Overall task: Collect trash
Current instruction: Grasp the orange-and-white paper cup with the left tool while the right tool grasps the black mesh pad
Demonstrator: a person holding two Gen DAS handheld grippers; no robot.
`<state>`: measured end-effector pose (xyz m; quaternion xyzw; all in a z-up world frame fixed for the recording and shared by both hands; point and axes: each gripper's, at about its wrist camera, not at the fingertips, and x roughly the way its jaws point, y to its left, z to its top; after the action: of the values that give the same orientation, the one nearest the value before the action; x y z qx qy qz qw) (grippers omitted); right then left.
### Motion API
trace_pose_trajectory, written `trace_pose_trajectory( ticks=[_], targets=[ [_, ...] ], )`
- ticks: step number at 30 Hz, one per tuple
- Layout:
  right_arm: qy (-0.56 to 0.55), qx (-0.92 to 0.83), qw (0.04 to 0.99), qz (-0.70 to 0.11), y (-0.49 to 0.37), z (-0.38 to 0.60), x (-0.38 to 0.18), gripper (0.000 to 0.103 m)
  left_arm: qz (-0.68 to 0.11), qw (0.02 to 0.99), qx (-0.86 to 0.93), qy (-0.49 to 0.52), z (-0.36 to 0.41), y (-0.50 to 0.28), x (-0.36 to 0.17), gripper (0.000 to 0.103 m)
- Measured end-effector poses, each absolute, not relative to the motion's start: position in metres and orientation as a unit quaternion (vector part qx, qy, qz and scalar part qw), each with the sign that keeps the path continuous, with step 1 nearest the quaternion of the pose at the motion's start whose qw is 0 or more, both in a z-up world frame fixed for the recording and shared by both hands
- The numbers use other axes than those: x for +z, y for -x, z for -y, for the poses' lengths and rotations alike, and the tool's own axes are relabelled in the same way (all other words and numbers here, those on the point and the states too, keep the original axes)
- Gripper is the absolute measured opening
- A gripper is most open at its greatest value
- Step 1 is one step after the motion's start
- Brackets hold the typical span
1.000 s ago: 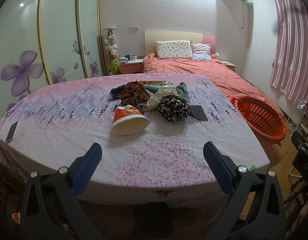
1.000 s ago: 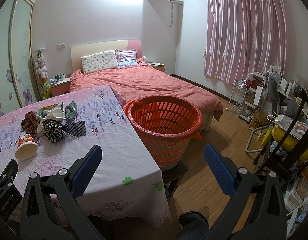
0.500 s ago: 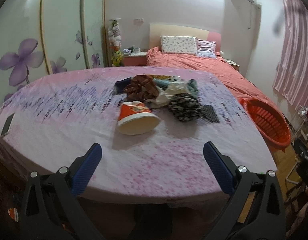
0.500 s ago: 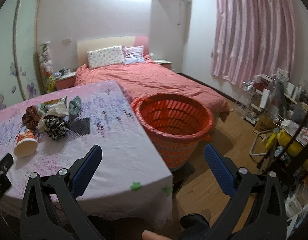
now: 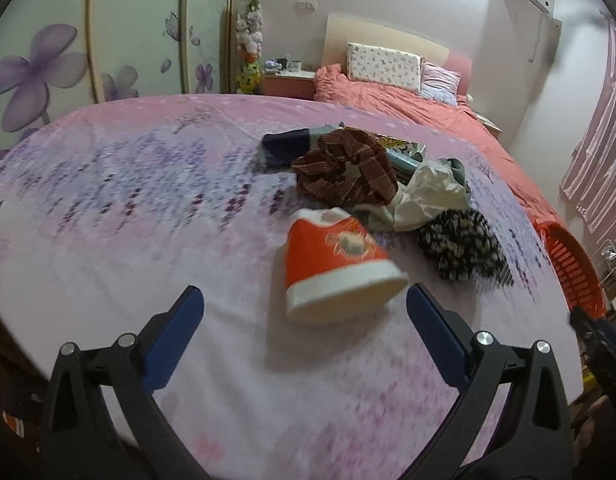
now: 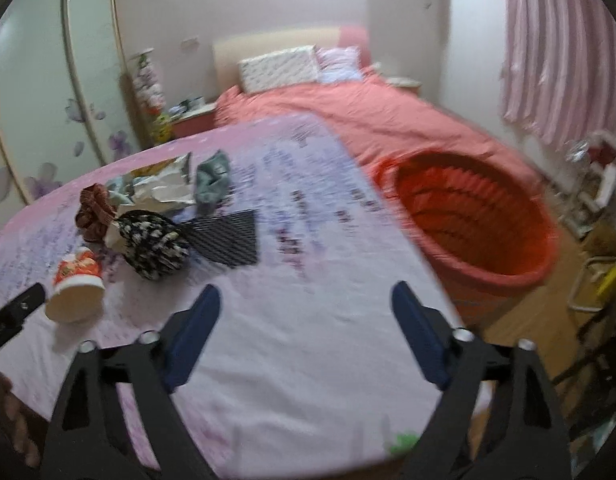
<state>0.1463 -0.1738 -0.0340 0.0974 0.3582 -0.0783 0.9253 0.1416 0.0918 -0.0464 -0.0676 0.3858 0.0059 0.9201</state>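
Observation:
An orange and white paper cup lies on its side on the pink flowered tablecloth. Just short of it hovers my left gripper, open, with the cup's rim close to the right finger. Behind the cup lies a heap: a brown scrunchie, crumpled white paper and a black-and-white scrunchie. My right gripper is over the bare cloth, its jaws closing with nothing between them. The cup and black mesh piece lie to its left. An orange basket stands right of the table.
A bed with a red cover lies beyond the table. Wardrobe doors with purple flowers stand on the left, pink curtains on the right. Clutter and a rack fill the floor at the far right. A dark blue cloth lies behind the heap.
Both grippers have moved forward and down over the table. The cup now looms close before the left gripper. The right view has swung left toward the table, and its jaws stand narrower.

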Motion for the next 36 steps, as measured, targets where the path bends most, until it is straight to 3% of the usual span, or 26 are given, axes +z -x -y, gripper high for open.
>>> trace_pose_trajectory(
  ticks=[8, 19, 21, 22, 25, 28, 34, 36],
  targets=[
    [-0.130, -0.015, 0.908, -0.398, -0.225, 0.152, -0.050, 0.054, -0.394, 0.917, 0.006, 0.051, -0.076, -0.186, -0.057, 0.099],
    [-0.082, 0.021, 0.898, -0.432, -0.255, 0.116, -0.067, 0.053, -0.423, 0.905, 0.000, 0.040, -0.070, -0.204, -0.081, 0.099],
    [-0.045, 0.013, 0.901, -0.432, -0.250, 0.107, -0.067, 0.040, -0.424, 0.905, -0.002, 0.044, -0.073, -0.206, -0.083, 0.099],
    [-0.039, 0.004, 0.900, -0.434, -0.249, 0.108, -0.068, 0.021, -0.424, 0.904, -0.003, 0.045, -0.074, -0.208, -0.084, 0.096],
    [-0.055, 0.011, 0.899, -0.434, -0.247, 0.123, -0.066, 0.005, -0.428, 0.903, -0.005, 0.046, -0.079, -0.210, -0.085, 0.088],
    [-0.069, -0.011, 0.901, -0.429, -0.243, 0.138, -0.065, 0.005, -0.431, 0.901, -0.008, 0.048, -0.085, -0.211, -0.087, 0.083],
    [-0.105, -0.058, 0.900, -0.419, -0.242, 0.176, -0.064, 0.006, -0.431, 0.901, -0.007, 0.045, -0.094, -0.212, -0.087, 0.082],
    [-0.113, -0.051, 0.899, -0.419, -0.243, 0.174, -0.064, 0.010, -0.433, 0.900, -0.009, 0.046, -0.095, -0.214, -0.088, 0.082]
  ],
)
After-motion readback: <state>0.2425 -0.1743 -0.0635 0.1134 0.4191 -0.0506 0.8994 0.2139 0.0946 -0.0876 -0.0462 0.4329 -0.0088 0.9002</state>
